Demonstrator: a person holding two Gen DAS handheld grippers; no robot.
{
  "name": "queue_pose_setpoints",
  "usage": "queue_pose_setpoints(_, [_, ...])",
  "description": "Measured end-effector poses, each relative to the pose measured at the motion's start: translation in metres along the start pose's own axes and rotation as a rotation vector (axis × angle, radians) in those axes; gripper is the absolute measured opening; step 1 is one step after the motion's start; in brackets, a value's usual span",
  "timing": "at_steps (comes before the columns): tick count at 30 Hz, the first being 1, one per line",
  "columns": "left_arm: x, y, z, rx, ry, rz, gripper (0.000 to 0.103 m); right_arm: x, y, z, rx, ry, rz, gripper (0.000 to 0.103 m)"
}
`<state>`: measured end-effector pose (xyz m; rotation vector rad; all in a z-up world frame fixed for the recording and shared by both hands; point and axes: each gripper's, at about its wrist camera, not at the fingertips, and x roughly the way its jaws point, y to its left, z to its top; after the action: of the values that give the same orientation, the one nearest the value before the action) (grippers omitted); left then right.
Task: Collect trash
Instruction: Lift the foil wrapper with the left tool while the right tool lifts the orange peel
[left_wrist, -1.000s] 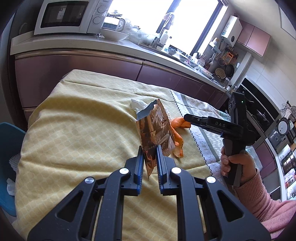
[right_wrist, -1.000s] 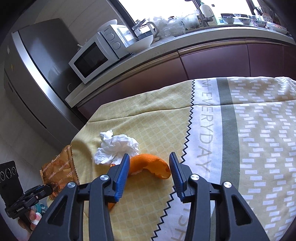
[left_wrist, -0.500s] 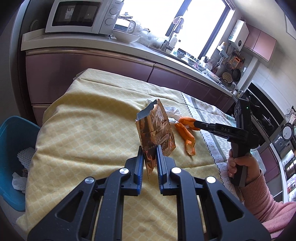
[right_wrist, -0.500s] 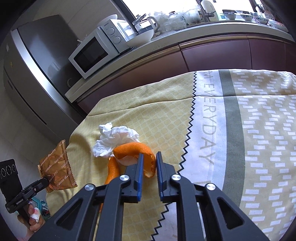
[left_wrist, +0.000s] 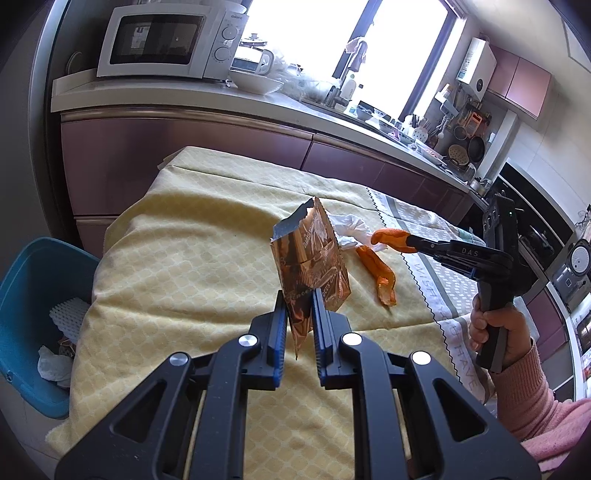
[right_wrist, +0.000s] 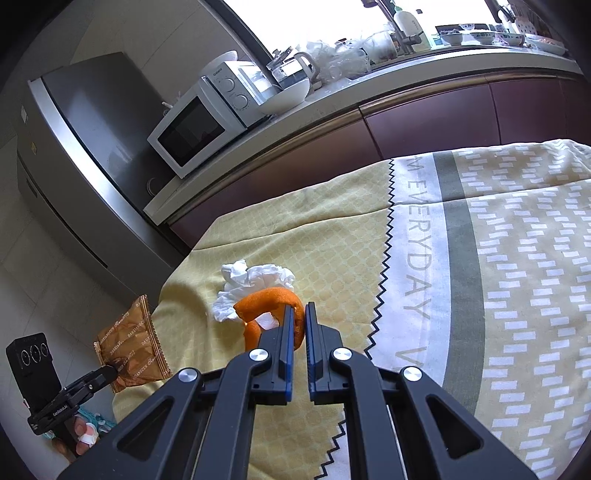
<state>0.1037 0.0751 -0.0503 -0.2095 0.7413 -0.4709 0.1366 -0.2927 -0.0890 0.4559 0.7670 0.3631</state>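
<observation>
Pick-up step is in hand, both grippers loaded. The left gripper (left_wrist: 298, 321) is clamped on the bottom edge of a brown wrapper (left_wrist: 310, 258), which is held upright above the tablecloth (left_wrist: 184, 266). The right gripper (right_wrist: 299, 325) is closed on one end of an orange peel (right_wrist: 269, 302); the pinched end is raised, while the rest of the strip hangs down to the cloth, as seen in the left view (left_wrist: 380, 269). A crumpled tissue (right_wrist: 255, 284) is left lying on the cloth, touching the peel on its far side; it is not gripped.

A blue bin (left_wrist: 33, 295) is seen on the floor off the table's left edge, with some white and brown scraps already inside.

Judged next: the wrapper is to be carried over the table edge to the bin and released above the opening. The peel is to be lifted fully clear first, since the dangling end may drag the tissue or tear. The tissue remains to be collected afterwards.
</observation>
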Motion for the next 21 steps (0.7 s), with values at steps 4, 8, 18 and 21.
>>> queue_pose_setpoints(4, [-0.005, 0.002, -0.002, -0.002, -0.006, 0.004, 0.013, -0.01, 0.006, 0.002, 0.0, -0.026, 0.023, 0.005])
queue_pose_setpoints(8, [-0.01, 0.002, -0.003, 0.004, -0.014, 0.01, 0.013, -0.019, 0.016, 0.001, -0.015, -0.04, 0.051, 0.005])
queue_pose_setpoints(18, [-0.03, 0.003, -0.01, 0.019, -0.04, 0.034, 0.013, -0.017, 0.055, -0.007, -0.063, -0.022, 0.146, 0.005])
queue_pose_setpoints(21, [-0.037, 0.006, -0.011, 0.017, -0.049, 0.046, 0.013, -0.012, 0.064, -0.01, -0.07, -0.007, 0.171, 0.005])
